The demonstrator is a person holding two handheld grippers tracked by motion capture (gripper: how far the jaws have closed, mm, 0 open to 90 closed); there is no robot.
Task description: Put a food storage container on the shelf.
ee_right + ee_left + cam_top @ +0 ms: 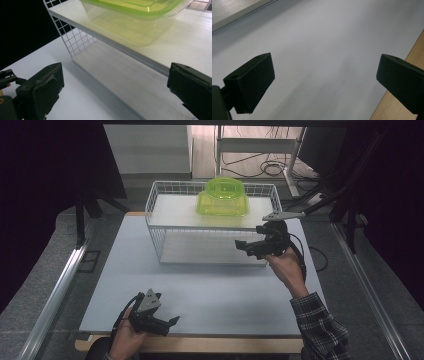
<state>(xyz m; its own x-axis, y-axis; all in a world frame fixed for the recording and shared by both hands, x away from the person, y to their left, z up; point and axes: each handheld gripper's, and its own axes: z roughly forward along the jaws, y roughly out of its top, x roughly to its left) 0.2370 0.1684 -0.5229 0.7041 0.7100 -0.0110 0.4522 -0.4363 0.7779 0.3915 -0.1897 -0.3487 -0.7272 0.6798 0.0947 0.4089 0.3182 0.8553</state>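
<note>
The clear green plastic tub with its green lid point(223, 197) sits on the top shelf of the white wire rack point(156, 227), near the back & a bit to the right. The rack stands on the white bench point(210, 290). The lower shelf looks bare.

The right gripper point(249, 246) hangs just in front of the rack, w/ jaws wide open & nothing in them. In the right gripper view the tub point(130, 22) is up ahead, above the jaws, not touched yet. The left gripper point(169, 322) rests low near the front edge of the bench, far from the rack, jaws open too, holding nothing.

The tub looks empty, so prob. light. It's thin plastic, stiff but a bit bendy, smooth & likely slippy. It won't break easy, but a hard squeeze could bend the wall or pop the lid. Best spot to grab, I think: the thick rim under the lid on the near side, where the lip gives the jaws something to catch. The round bump on top looks too wide & slick.
</note>
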